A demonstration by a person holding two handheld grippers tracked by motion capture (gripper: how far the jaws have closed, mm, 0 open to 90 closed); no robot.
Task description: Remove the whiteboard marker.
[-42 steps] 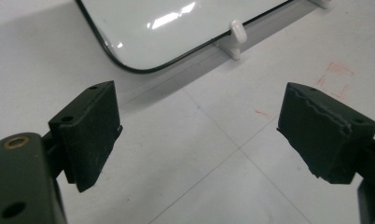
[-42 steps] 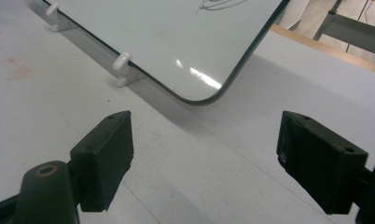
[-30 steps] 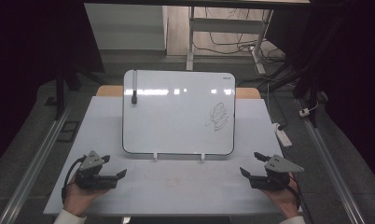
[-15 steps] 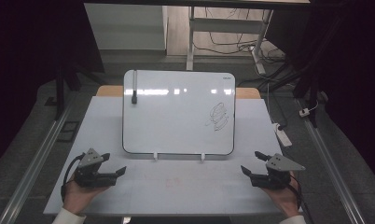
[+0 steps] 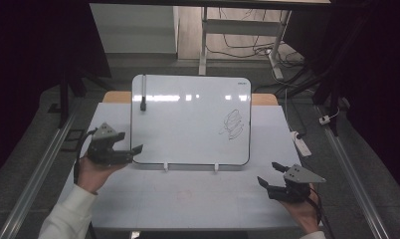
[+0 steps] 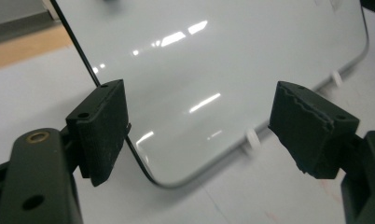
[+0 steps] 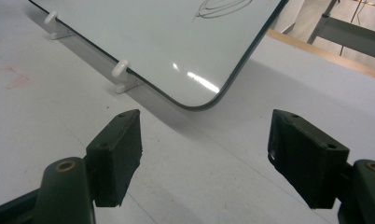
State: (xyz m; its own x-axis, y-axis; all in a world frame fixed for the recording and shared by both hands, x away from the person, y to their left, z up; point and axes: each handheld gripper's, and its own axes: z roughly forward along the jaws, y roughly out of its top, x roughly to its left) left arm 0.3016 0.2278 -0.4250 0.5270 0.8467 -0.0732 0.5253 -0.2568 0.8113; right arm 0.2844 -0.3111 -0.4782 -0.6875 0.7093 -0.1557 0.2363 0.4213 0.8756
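Note:
A white board [image 5: 188,119] stands tilted on two white clips [image 5: 165,167] on the pale table [image 5: 188,199]. A black marker [image 5: 143,92] sticks near its upper left corner, and a black scribble [image 5: 233,123] sits right of centre. My left gripper [image 5: 130,141] hovers open at the board's lower left corner. In the left gripper view the board's corner [image 6: 199,60] lies beyond the gripper [image 6: 199,126], and nothing is between the pads. My right gripper [image 5: 267,173] rests open near the front right, facing the board's lower right corner [image 7: 167,46]. Both pairs of jaws have just been closing slightly, with nothing between them.
A white power strip [image 5: 301,143] lies off the table's right edge. A wooden strip [image 5: 265,98] shows behind the board. Metal rails [image 5: 39,174] run along both sides of the table, and cables trail on the floor behind.
My left hand has risen and moved forward to the board's lower left corner. The right hand has stayed in place.

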